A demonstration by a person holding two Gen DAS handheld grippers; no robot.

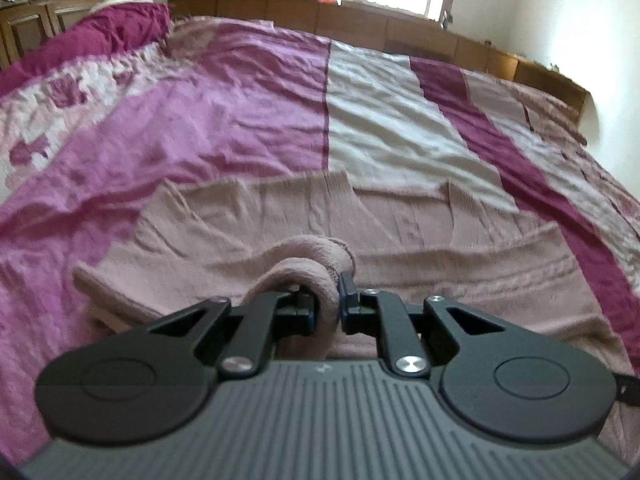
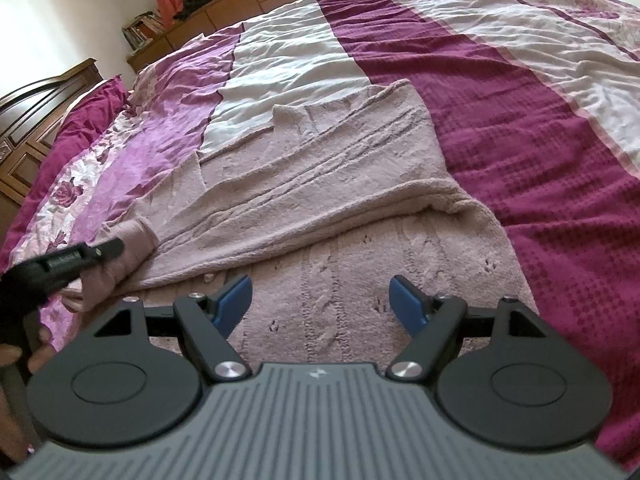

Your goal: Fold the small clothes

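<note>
one dusty-pink cable-knit sweater (image 2: 320, 184) is lying spread on the striped magenta, lilac and white bedspread (image 2: 520, 120), part of it folded over on itself so a fold edge is running across just ahead of the right gripper (image 2: 322, 306). the right gripper is hovering over the near knit panel with its two blue-padded fingers (image 2: 236, 300) standing wide apart and nothing between them. beyond its right finger the sweater's edge is ending and bare magenta cloth is stretching away, giving open room on that side and far ahead.

the left gripper (image 1: 328, 304) is pinching a rolled cuff of the sweater's sleeve (image 1: 312, 264), jaws closed tight on the knit. ahead of it the sweater's body is lying flat, and past its far edge the bedspread is running clear up to one wooden headboard ledge (image 1: 360, 20). to its left, one magenta pillow (image 1: 100, 36) is sitting well away.

two grippers, one garment.
</note>
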